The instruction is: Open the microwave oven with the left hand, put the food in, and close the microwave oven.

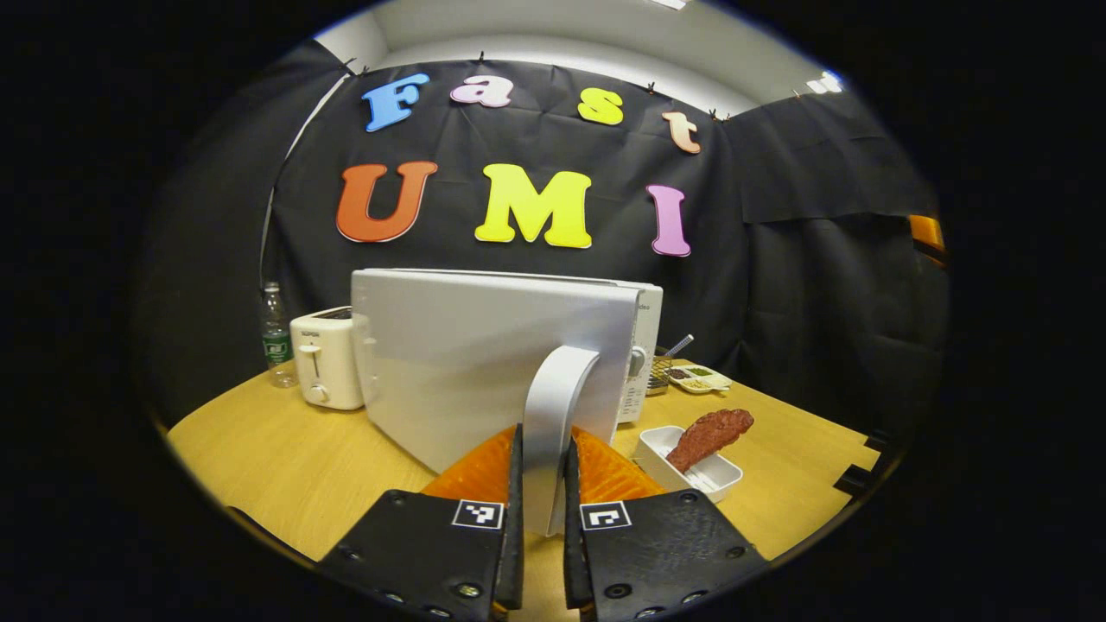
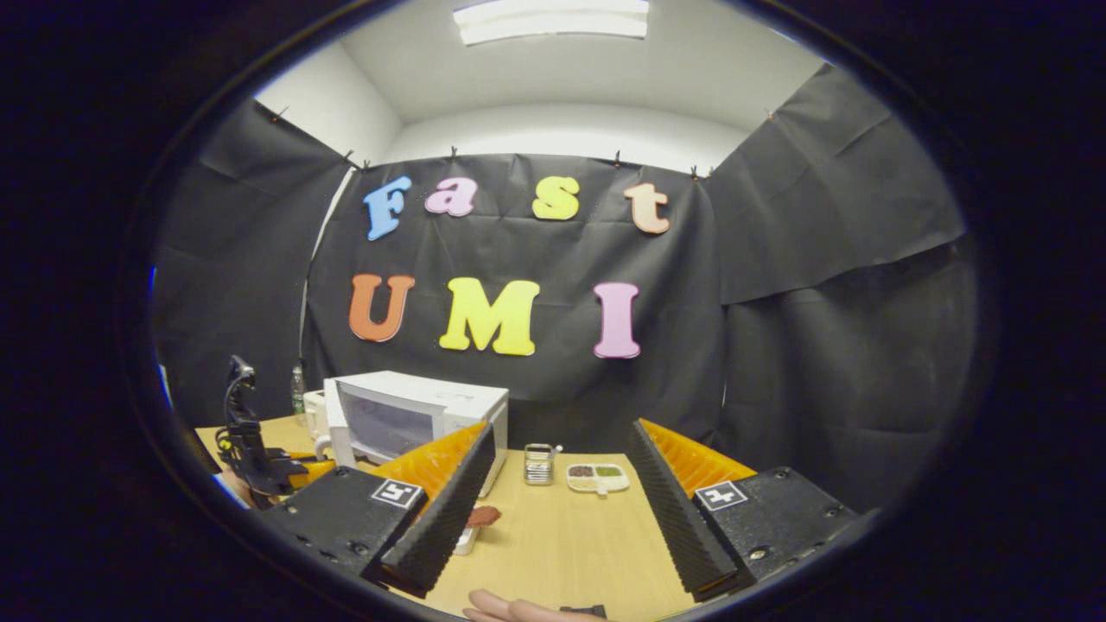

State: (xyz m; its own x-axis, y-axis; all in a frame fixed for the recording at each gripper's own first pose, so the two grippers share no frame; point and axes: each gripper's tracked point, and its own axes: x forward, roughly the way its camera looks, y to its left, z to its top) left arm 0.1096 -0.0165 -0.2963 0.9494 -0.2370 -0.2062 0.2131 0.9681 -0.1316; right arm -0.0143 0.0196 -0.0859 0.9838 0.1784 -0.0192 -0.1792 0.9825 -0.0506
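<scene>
The white microwave (image 1: 644,345) stands mid-table with its door (image 1: 484,363) swung partly out toward me. My left gripper (image 1: 544,436) is shut on the door's arched white handle (image 1: 557,389). The food, a reddish-brown piece of meat (image 1: 708,434), lies in a white rectangular dish (image 1: 717,477) on the table to the right of the door. In the right gripper view, my right gripper (image 2: 562,432) is open and holds nothing. It is held above the table, facing the microwave (image 2: 415,415). The meat (image 2: 482,517) peeks out beside its left finger. The left gripper (image 2: 298,471) is far left at the door.
A white toaster (image 1: 324,358) and a water bottle (image 1: 275,337) stand left of the microwave. A divided condiment dish (image 2: 598,477) and a small metal rack (image 2: 538,464) sit behind the food. The wooden table (image 1: 285,458) has free room in front. A person's fingers (image 2: 510,609) show at the bottom.
</scene>
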